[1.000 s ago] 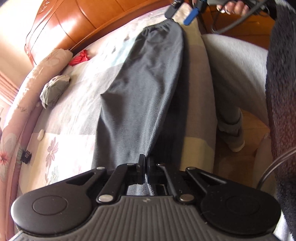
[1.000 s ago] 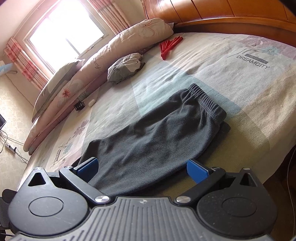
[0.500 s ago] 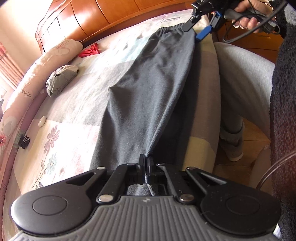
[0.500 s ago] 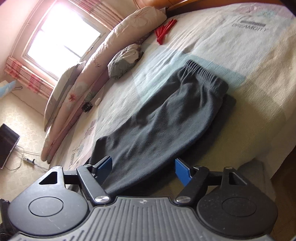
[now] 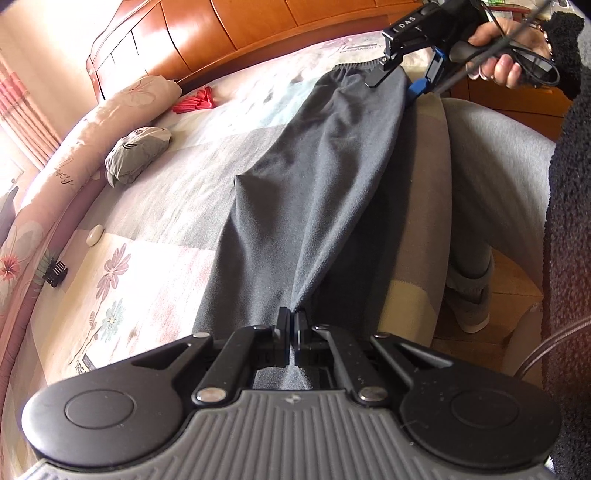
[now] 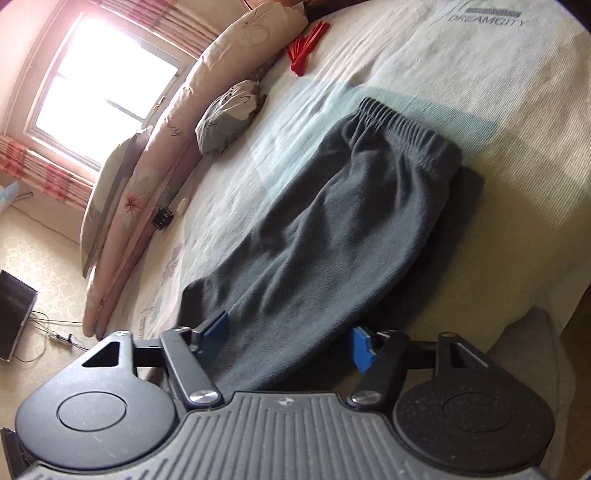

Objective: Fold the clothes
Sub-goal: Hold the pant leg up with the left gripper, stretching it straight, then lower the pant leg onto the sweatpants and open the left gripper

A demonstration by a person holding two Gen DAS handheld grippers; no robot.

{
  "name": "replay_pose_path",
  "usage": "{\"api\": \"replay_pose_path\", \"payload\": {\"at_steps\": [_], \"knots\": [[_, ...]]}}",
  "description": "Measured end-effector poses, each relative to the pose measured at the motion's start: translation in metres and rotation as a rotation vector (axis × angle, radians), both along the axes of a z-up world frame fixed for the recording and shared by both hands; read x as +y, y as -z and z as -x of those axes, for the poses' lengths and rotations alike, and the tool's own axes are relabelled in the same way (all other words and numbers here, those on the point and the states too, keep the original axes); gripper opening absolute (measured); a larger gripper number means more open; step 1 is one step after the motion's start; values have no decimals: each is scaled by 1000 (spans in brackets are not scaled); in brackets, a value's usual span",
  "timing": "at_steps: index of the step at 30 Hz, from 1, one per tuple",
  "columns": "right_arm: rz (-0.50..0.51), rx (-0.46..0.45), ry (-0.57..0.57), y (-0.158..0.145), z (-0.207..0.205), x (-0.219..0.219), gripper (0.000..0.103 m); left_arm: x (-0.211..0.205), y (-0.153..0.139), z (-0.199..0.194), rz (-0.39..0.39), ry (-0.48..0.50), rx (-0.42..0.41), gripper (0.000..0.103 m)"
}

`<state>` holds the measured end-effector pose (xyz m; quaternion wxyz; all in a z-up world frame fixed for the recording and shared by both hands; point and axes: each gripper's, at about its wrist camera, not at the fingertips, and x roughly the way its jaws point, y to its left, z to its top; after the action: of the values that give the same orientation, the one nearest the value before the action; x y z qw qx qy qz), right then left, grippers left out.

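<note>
**Left tool clamped on trouser hem, right tool closing at the waist end**

Left tool (image 5: 291, 325) is pinched tight on the hem of the dark grey trousers (image 5: 314, 177), which lie lengthwise on the bed (image 5: 155, 206) near its edge. Right tool (image 6: 288, 332) straddles the fabric with blue pads (image 6: 364, 349) on each side; its jaws have just been closing, pads not yet pressing that I can see. Writing I can read: "DREAMCITY" on the sheet (image 6: 487, 18), "DAS" on the right tool body in the left view. Since a second ago, I see the right tool lower and nearer the cloth. Bed edge drops just right of the trousers; open sheet lies toward the pillows (image 6: 207, 110).
</note>
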<state>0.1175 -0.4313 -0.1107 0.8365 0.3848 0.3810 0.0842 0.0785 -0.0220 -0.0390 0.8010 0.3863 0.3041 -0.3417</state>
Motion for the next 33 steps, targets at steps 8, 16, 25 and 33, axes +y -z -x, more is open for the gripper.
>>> {"api": "replay_pose_path", "payload": {"at_steps": [8,16,25,33], "knots": [[107,-6,33,3,11,-6,3,-4,6,3,0,35,47,0],[101,1,15,5,15,-3,3,-2,12,6,-15,24,86,0],[84,12,5,5,20,-6,3,5,19,8,-31,-5,117,0],[311,-19,32,-39,36,-13,12,27,-1,15,-44,-54,144,5]]}}
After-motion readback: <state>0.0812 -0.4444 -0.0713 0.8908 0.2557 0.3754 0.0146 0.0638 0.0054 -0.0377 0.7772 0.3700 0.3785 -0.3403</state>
